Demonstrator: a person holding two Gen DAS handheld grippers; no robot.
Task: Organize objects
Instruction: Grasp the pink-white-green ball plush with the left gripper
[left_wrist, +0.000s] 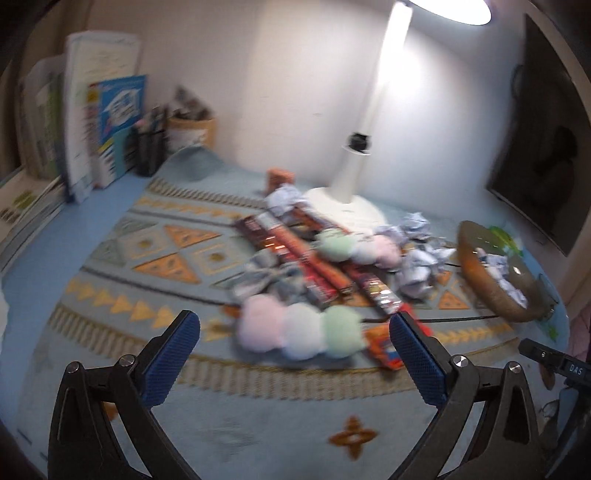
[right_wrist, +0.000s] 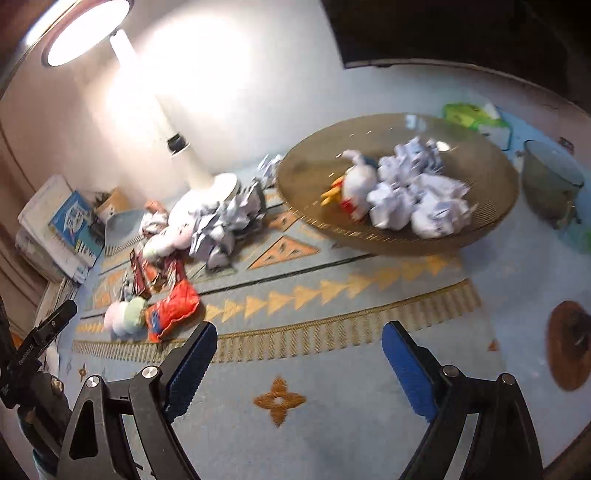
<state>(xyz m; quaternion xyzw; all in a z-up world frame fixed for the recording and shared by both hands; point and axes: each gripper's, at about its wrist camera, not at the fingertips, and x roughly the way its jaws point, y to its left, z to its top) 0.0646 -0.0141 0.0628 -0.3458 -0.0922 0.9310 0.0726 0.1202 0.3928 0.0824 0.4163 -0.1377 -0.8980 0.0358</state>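
My left gripper (left_wrist: 295, 326) is open and empty, just short of a pastel plush (left_wrist: 299, 332) of pink, white and green balls. Behind it lie long red snack packs (left_wrist: 314, 258), a second pastel plush (left_wrist: 358, 247), an orange packet (left_wrist: 384, 347) and crumpled paper balls (left_wrist: 417, 273). My right gripper (right_wrist: 299, 343) is open and empty above the patterned mat (right_wrist: 332, 295). A woven basket (right_wrist: 399, 236) ahead of it holds several paper balls (right_wrist: 417, 199) and a white plush toy (right_wrist: 356, 188). The orange packet (right_wrist: 171, 308) and the near pastel plush (right_wrist: 123, 314) show at its left.
A white lamp (left_wrist: 365, 122) stands behind the pile. Books (left_wrist: 99, 122), a pen holder (left_wrist: 149, 151) and a cardboard box (left_wrist: 192, 133) line the back left. A dark screen (left_wrist: 543, 147) stands at the right. A grey pot (right_wrist: 550, 181) and a brown coaster (right_wrist: 569, 343) sit right of the basket.
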